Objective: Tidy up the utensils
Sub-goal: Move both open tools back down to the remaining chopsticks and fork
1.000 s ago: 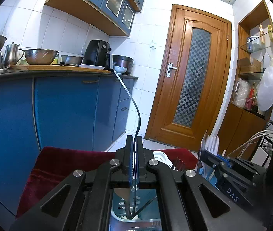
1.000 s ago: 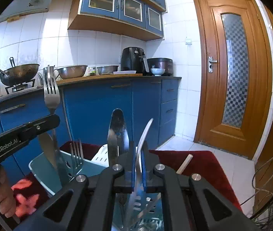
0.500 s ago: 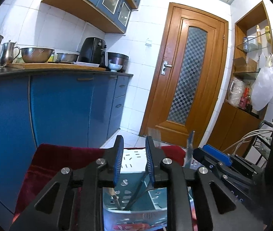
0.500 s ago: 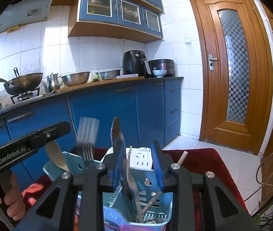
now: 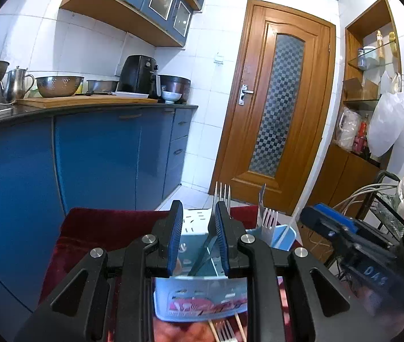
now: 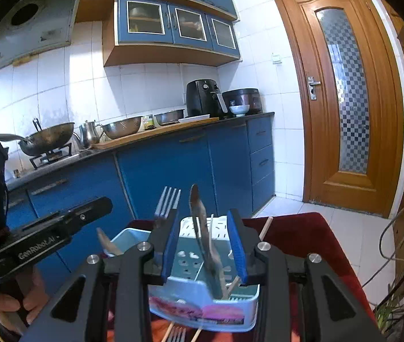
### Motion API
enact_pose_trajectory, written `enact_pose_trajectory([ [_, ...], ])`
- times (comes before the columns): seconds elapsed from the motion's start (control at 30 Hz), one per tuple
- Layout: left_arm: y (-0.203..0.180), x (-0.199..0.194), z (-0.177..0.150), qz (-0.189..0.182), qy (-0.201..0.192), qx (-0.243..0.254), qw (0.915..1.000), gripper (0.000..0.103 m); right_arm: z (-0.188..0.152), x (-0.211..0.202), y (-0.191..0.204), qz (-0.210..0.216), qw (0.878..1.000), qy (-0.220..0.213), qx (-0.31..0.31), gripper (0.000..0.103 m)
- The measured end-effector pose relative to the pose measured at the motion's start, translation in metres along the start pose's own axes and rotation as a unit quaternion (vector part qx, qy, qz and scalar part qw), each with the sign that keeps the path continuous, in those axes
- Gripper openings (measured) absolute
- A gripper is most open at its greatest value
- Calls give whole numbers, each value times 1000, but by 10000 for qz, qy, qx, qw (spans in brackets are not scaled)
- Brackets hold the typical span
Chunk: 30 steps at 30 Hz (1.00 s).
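A light blue plastic utensil caddy (image 5: pixel 202 296) (image 6: pixel 202 299) stands on a dark red cloth (image 5: pixel 102 230). Forks (image 5: pixel 221 192) (image 6: pixel 167 201), a spoon (image 6: pixel 199 213) and chopsticks (image 6: pixel 265 225) stand upright in it. My left gripper (image 5: pixel 197 236) is open and empty just above the caddy's near rim. My right gripper (image 6: pixel 203 245) is open and empty above the caddy too, with the spoon handle standing between its pads, untouched. More forks and chopsticks (image 6: pixel 177 335) lie on the cloth below the caddy.
Blue kitchen cabinets (image 5: pixel 96 156) with pots and an air fryer (image 5: pixel 137 75) on the counter stand behind. A wooden door (image 5: pixel 276 108) is ahead. Cables and a wire rack (image 5: pixel 384 199) are at the right. The other gripper's body (image 6: pixel 39 239) shows at the left.
Both grippers opened and let go of their utensils, which now stand in the caddy. Both grippers drew back slightly.
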<state>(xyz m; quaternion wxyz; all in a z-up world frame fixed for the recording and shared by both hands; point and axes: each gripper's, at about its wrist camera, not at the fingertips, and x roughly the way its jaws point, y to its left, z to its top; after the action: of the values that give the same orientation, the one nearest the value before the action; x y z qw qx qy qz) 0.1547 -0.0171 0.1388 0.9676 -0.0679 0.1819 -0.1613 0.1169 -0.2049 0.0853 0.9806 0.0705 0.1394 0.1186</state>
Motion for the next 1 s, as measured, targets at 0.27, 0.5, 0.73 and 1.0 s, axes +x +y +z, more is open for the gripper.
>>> enact_pose_trajectory([
  [0.27, -8, -31, -4, 104, 129, 44, 9999, 23, 0, -35, 1, 227, 9990, 187, 331, 37],
  [0.5, -17, -53, -11, 130, 381, 51, 9992, 23, -8, -59, -1, 202, 9976, 477, 448, 40],
  [0.73, -20, -67, -28, 180, 751, -30, 9970, 31, -27, -74, -7, 157, 9927, 1008, 644, 42],
  [1.0, -14, -68, -60, 255, 1319, -149, 9908, 31, -60, -82, -15, 325, 9844, 1501, 854, 47],
])
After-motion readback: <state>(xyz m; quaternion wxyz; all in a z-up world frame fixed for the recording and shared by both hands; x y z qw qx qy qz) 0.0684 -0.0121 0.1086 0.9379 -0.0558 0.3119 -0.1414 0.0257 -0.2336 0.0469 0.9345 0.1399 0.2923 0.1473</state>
